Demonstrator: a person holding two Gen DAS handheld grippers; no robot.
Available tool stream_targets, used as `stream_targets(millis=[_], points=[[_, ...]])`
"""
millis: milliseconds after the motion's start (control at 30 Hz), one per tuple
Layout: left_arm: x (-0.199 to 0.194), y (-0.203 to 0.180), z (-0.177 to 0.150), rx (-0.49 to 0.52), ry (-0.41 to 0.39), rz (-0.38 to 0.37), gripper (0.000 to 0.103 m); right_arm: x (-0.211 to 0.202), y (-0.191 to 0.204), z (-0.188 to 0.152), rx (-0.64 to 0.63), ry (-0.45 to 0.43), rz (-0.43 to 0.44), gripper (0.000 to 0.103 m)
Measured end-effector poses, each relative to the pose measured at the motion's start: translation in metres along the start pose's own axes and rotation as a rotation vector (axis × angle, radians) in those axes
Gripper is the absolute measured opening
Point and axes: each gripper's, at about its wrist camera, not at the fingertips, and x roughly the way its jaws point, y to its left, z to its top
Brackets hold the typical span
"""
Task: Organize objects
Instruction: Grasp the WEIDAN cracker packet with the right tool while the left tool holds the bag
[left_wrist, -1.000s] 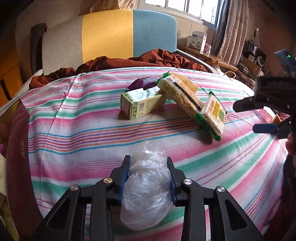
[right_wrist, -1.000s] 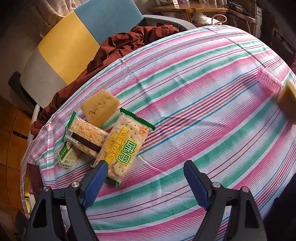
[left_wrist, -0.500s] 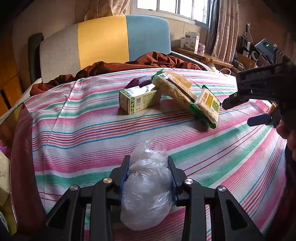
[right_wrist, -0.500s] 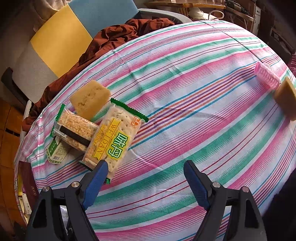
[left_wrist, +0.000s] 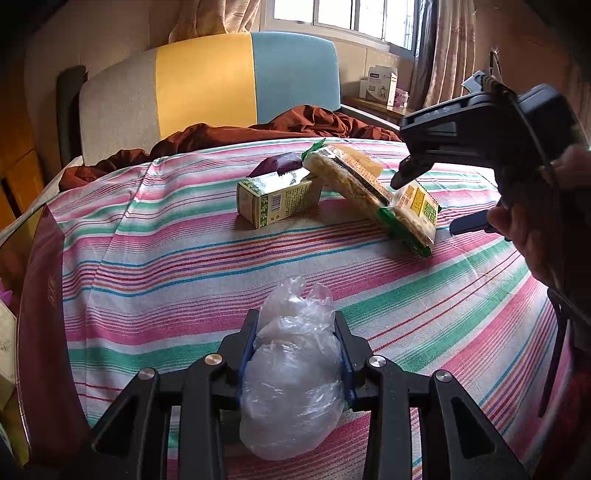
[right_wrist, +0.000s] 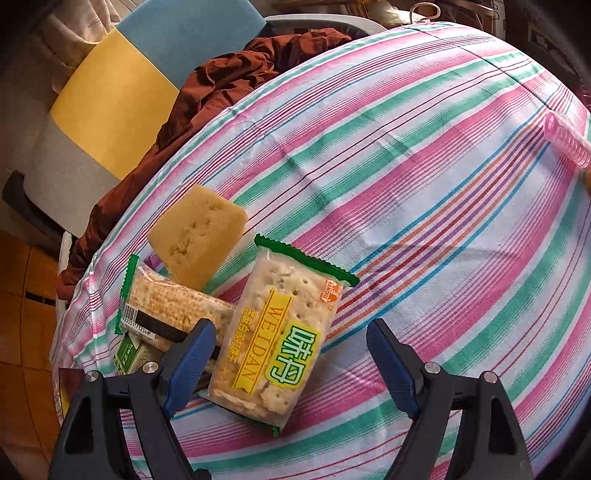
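Left hand-held gripper at the bottom of its frame is clenched on a crinkly clear plastic bag; can't really tell what's inside. Right hand-held gripper is unclenched, jaws opening, the glossy cracker pack lying between them untouched. Upper left of that: a porous yellow sponge, a second cracker pack, and a green carton, all on the striped cloth counter. A ribbed pink tube lies at the far right.
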Motion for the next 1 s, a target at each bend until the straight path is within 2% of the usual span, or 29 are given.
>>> stream_targets(millis=[67, 133, 200, 267, 367, 467, 533, 1000], points=[[0.0, 0.0, 0.0, -0.001, -0.002, -0.001, 0.038, 0.006, 0.007, 0.004, -0.037, 0.007, -0.011, 0.088], [0.0, 0.0, -0.001, -0.004, -0.002, -0.004, 0.038, 0.008, 0.017, 0.001, -0.123, 0.02, -0.069, 0.083], [0.0, 0.001, 0.0, -0.007, -0.002, -0.008, 0.038, 0.003, 0.024, -0.003, -0.205, 0.053, -0.072, 0.06], [0.0, 0.001, 0.0, -0.011, -0.002, -0.014, 0.038, -0.002, 0.024, -0.013, -0.265, 0.112, -0.122, 0.049], [-0.001, 0.002, -0.001, -0.015, -0.003, -0.019, 0.038, -0.009, 0.02, -0.04, -0.39, 0.13, -0.179, 0.049], [-0.001, 0.002, -0.001, -0.015, -0.003, -0.02, 0.039, -0.014, 0.022, -0.07, -0.489, 0.171, -0.168, 0.048], [-0.001, 0.002, -0.001, -0.016, -0.002, -0.021, 0.039, -0.015, 0.028, -0.083, -0.552, 0.145, -0.199, 0.048], [0.0, 0.003, -0.001, -0.017, 0.0, -0.027, 0.039, -0.01, 0.023, -0.067, -0.518, 0.161, -0.161, 0.052]])
